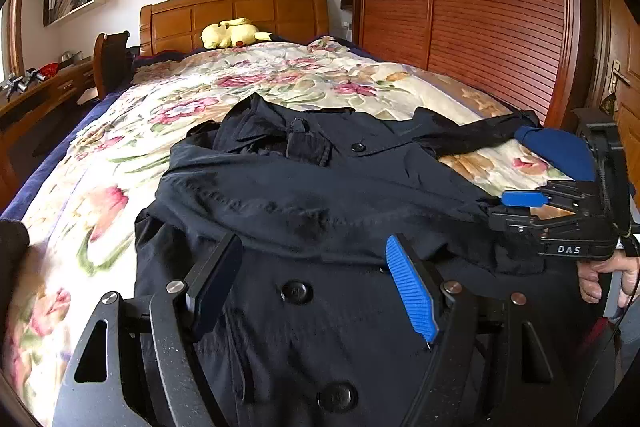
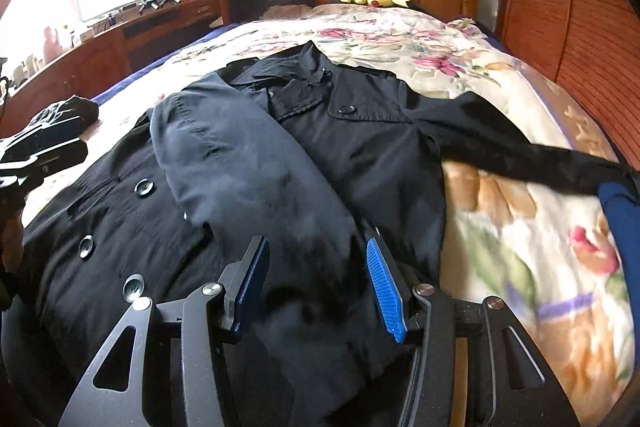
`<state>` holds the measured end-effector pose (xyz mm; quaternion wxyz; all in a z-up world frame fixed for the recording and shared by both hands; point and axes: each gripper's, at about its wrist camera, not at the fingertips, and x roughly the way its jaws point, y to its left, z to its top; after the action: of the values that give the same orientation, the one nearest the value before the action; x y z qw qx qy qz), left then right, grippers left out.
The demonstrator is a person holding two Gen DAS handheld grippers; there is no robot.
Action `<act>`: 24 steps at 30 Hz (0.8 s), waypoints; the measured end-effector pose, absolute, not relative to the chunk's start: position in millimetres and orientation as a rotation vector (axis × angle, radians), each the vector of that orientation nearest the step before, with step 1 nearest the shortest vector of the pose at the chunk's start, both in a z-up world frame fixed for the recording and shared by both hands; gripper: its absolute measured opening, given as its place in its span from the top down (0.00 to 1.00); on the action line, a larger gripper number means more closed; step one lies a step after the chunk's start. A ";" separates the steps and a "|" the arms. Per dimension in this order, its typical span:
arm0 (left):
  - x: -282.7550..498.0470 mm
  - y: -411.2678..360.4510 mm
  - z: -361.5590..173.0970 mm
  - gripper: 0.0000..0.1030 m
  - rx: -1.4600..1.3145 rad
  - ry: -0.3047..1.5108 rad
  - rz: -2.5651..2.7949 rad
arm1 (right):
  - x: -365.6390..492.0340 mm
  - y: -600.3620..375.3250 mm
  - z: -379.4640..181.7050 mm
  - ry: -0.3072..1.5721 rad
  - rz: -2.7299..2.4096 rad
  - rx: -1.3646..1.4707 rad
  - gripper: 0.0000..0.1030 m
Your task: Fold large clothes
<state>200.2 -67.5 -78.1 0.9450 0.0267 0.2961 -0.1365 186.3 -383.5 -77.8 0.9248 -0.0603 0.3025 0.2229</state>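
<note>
Both grippers, left gripper [image 1: 316,283] and right gripper [image 2: 316,283], hover with fingers apart.

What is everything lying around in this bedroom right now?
coat: one, black, spread on the bed, one sleeve folded across its front
quilt: one, cream with flowers, covering the bed
plush toy: one, yellow, by the headboard
headboard: one, orange wood, far end of bed
wardrobe: one, reddish wood, beside the bed
desk: one, brown, under the window
blue cloth: one, at the bed's edge
left gripper: one, black, jaws open over the coat
right gripper: one, black, jaws open over the sleeve
</note>
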 end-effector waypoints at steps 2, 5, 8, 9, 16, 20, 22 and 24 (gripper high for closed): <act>206.9 -68.2 -79.4 0.27 0.054 0.592 -0.271 | 197.8 -374.6 -79.2 0.634 0.465 -0.130 0.49; 218.8 -66.3 -81.9 0.27 0.033 0.589 -0.270 | 211.9 -360.7 -86.7 0.661 0.483 -0.145 0.49; 227.7 -64.9 -85.7 0.27 0.028 0.582 -0.261 | 223.4 -349.6 -103.0 0.695 0.505 -0.161 0.49; 229.7 -64.1 -87.6 0.27 0.030 0.577 -0.257 | 226.0 -346.6 -111.7 0.712 0.504 -0.172 0.49; 233.5 -55.8 -102.7 0.24 0.011 0.570 -0.264 | 228.8 -345.6 -124.0 0.717 0.503 -0.170 0.49; 229.7 -53.6 -103.1 0.24 0.000 0.549 -0.274 | 228.9 -346.4 -121.8 0.712 0.499 -0.167 0.49; 227.7 -52.4 -103.9 0.24 -0.003 0.535 -0.279 | 227.3 -350.0 -116.4 0.717 0.500 -0.163 0.49; 226.1 -50.8 -105.6 0.20 -0.008 0.529 -0.283 | 223.7 -356.8 -109.3 0.722 0.506 -0.147 0.49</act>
<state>226.1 -50.8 -105.6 0.9553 -0.0041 0.2607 -0.1393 223.7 -356.8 -109.3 0.9019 -0.0712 0.3489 0.2444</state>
